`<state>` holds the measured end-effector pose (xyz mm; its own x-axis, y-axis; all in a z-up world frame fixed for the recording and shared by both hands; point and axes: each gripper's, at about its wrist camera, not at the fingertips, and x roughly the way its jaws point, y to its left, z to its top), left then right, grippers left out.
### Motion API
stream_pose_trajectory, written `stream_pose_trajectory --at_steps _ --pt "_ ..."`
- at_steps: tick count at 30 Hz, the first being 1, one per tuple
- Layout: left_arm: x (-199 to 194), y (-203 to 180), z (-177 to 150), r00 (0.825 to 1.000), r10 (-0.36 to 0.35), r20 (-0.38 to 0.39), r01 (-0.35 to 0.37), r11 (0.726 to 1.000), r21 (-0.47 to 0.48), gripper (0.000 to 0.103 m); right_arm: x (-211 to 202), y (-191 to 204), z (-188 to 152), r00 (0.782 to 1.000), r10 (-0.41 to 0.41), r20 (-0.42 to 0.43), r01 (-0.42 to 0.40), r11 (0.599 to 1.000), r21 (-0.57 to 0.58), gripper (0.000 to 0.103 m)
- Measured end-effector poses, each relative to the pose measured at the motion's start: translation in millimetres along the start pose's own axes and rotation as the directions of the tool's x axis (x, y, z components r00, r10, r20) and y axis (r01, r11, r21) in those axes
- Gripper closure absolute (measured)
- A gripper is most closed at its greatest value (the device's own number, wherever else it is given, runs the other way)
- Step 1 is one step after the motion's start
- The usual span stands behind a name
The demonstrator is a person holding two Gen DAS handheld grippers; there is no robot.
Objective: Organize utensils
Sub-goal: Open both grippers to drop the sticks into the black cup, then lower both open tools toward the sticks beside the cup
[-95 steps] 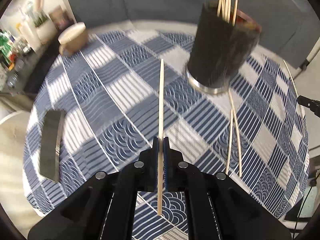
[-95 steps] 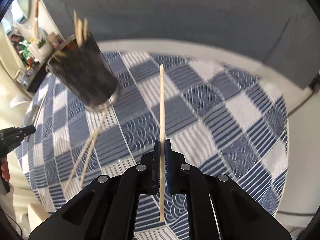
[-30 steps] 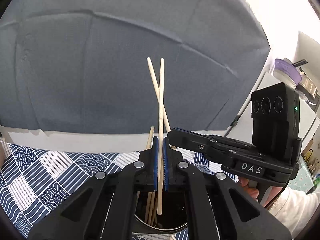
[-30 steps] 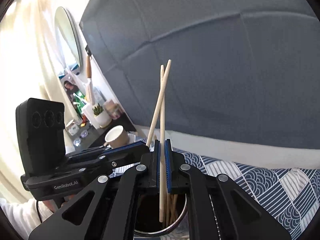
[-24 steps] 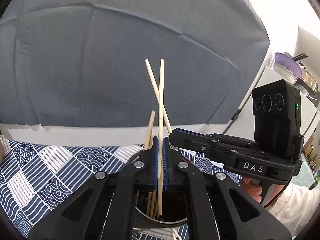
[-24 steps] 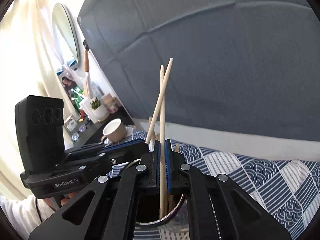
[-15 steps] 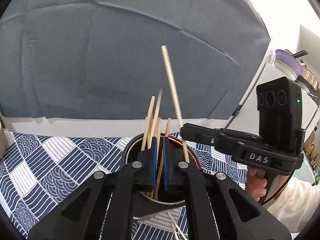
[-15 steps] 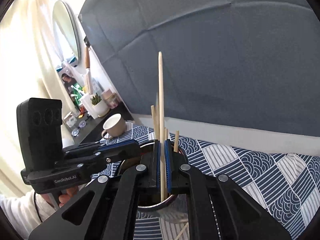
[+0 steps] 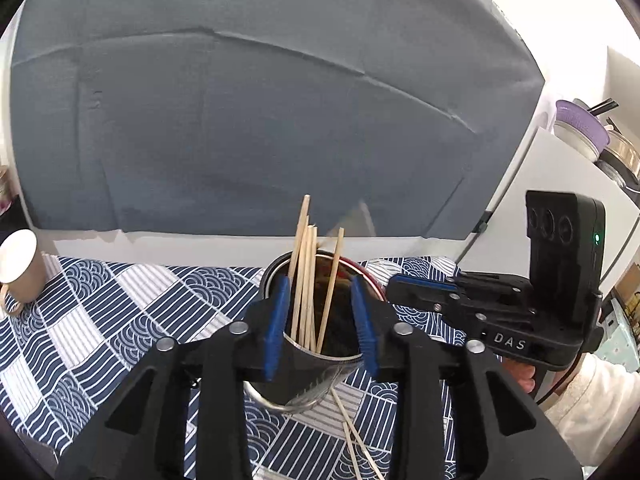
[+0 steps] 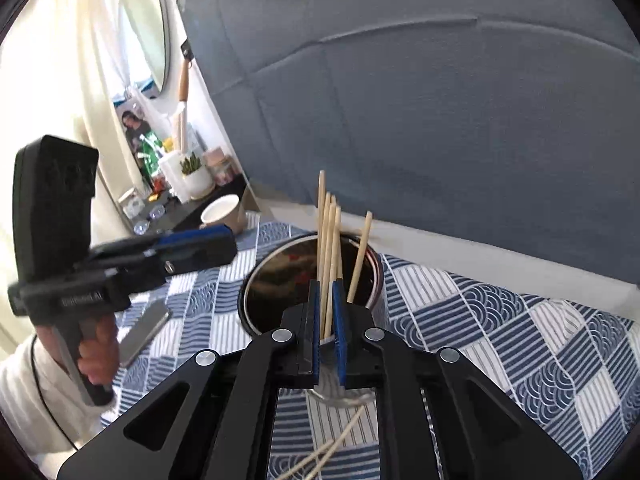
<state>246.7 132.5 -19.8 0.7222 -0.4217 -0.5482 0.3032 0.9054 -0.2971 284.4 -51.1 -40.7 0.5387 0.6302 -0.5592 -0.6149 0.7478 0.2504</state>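
Observation:
A dark cylindrical holder (image 9: 267,280) (image 10: 249,292) with a metal rim stands on the checked tablecloth (image 9: 100,320) and holds several wooden chopsticks (image 9: 306,264) (image 10: 329,248). My left gripper (image 9: 320,320) (image 10: 224,244) hovers just in front of it. Its jaws are opening with nothing between the blue pads. My right gripper (image 10: 327,328) (image 9: 400,284) is over the holder's near rim, its pads a narrow gap apart. One chopstick (image 10: 321,216) stands loose in that gap, its lower end down in the holder.
Two loose chopsticks (image 9: 352,428) (image 10: 332,448) lie on the cloth in front of the holder. A beige cup (image 9: 18,264) (image 10: 222,210) stands at the table's far left. A flat grey metal piece (image 10: 146,332) lies on the left. A grey padded wall rises behind.
The left jaws have spread and their chopstick has dropped into the holder. The right gripper's chopstick has slid down through its pads. Both grippers have drawn back from the holder.

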Motion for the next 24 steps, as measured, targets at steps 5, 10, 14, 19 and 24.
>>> stream_pose_trajectory --at_steps 5,10,14,19,24 --pt "-13 6 -7 0.999 0.036 0.017 -0.035 0.998 -0.055 0.039 -10 1 -11 0.999 -0.031 -0.027 0.03 0.999 -0.017 0.093" --pt "-28 9 -20 0.996 0.092 0.011 -0.091 0.993 -0.069 0.022 -25 -9 -25 0.998 -0.058 -0.034 0.059 0.998 0.014 0.046" --pt "-32 9 -35 0.988 0.149 -0.036 -0.151 0.987 -0.056 0.017 -34 -18 -38 0.994 -0.094 -0.063 0.095 0.995 0.024 0.032" --pt "-28 3 -64 0.975 0.188 -0.122 -0.192 0.981 -0.027 0.014 -37 -26 -59 0.986 -0.122 -0.115 0.126 0.992 0.025 0.027" --pt "-25 -6 -88 0.959 0.21 -0.189 -0.214 0.977 -0.004 0.014 -38 -29 -79 0.977 -0.134 -0.164 0.138 0.99 0.012 0.027"
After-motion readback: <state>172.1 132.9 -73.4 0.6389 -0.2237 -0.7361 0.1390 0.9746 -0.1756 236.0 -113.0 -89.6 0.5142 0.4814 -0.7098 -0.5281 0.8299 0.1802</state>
